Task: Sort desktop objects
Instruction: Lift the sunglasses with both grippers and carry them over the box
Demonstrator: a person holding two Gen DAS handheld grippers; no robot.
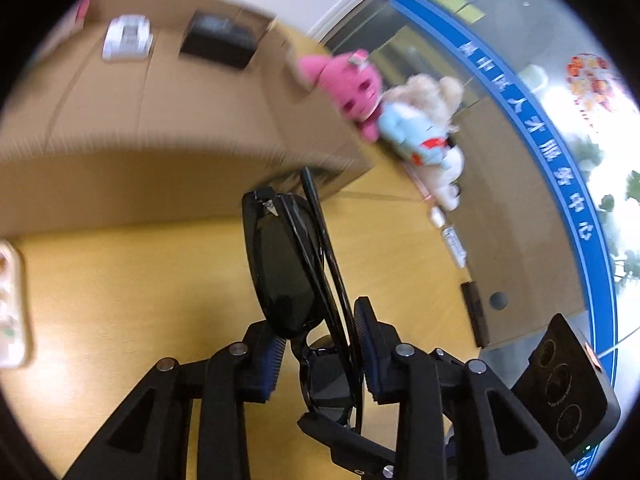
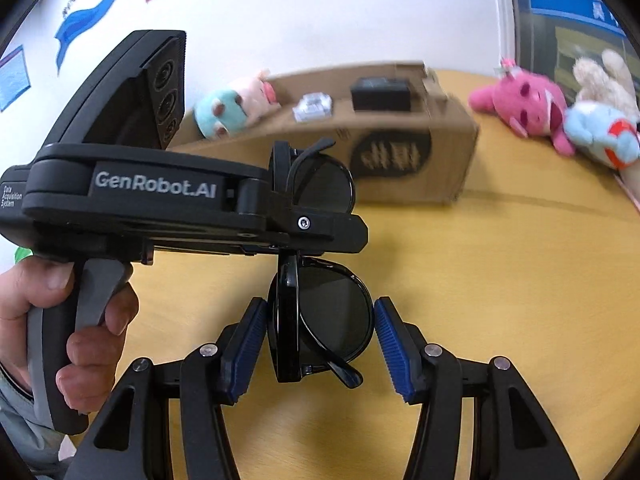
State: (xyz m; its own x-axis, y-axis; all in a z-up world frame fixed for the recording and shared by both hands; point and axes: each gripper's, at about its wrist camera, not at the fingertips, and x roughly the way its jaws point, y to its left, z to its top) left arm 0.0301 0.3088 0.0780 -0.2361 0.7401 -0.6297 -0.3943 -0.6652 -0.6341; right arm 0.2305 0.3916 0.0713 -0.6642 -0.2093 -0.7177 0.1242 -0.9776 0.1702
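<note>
My left gripper is shut on a pair of folded black sunglasses and holds them above the yellow table. In the right wrist view the left gripper comes in from the left and clamps the sunglasses at the bridge. My right gripper is open, its blue pads on either side of the lower lens, with a gap on the right side. A cardboard box lies behind; it also shows in the left wrist view.
A small black box and a white packet lie on the cardboard box. Plush toys sit by it: teal and pink at left, pink, beige and blue at right. A phone-like object lies at the left.
</note>
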